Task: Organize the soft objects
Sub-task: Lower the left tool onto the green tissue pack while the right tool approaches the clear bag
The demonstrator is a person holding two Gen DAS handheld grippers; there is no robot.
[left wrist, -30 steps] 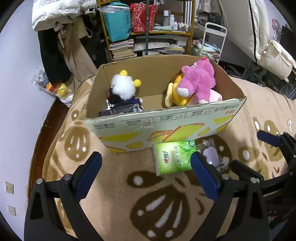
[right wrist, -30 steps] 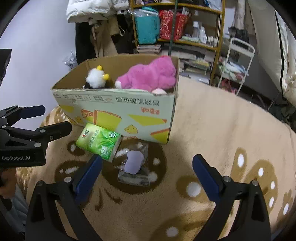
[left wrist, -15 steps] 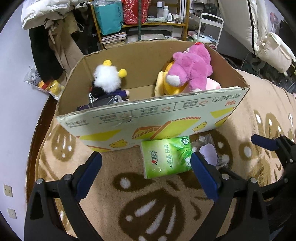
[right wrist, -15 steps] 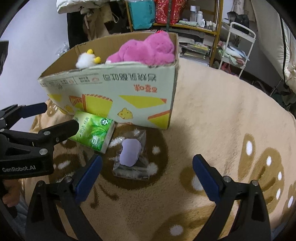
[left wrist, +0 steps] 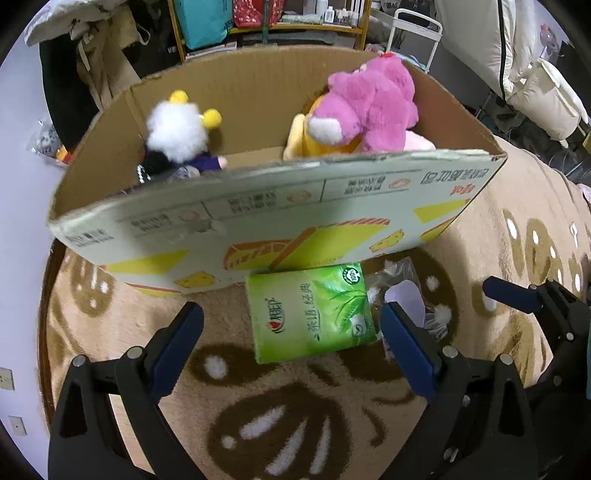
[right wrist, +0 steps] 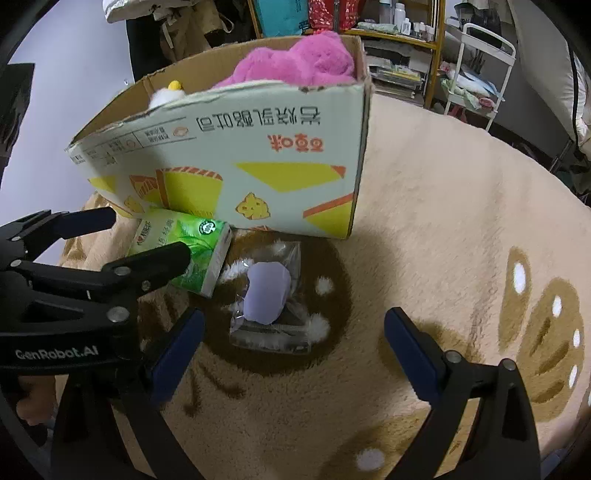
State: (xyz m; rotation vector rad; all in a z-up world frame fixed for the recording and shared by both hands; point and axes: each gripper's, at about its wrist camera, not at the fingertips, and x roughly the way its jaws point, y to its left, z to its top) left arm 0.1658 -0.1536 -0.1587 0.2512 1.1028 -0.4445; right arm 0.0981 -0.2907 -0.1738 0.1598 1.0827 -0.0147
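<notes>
A green tissue pack (left wrist: 312, 312) lies on the rug against the front of a cardboard box (left wrist: 258, 218). My left gripper (left wrist: 291, 341) is open, its fingers either side of the pack. A clear bag with a lilac soft item (right wrist: 267, 291) lies right of the pack (right wrist: 184, 251). My right gripper (right wrist: 293, 350) is open just in front of that bag. The box (right wrist: 258, 162) holds a pink plush (left wrist: 369, 107), a yellow plush (left wrist: 306, 140) and a white-haired doll (left wrist: 177, 136).
A beige rug with brown paw prints (right wrist: 443, 221) covers the surface. Behind the box stand shelves with bags and books (left wrist: 266, 18), a white trolley (right wrist: 476, 66) and hanging clothes (left wrist: 92, 66). The left gripper's body (right wrist: 74, 288) shows in the right wrist view.
Both grippers have moved forward and down toward the box. The tissue pack now lies between my left fingers, and the bagged lilac item is closer to my right gripper. Both stay open.
</notes>
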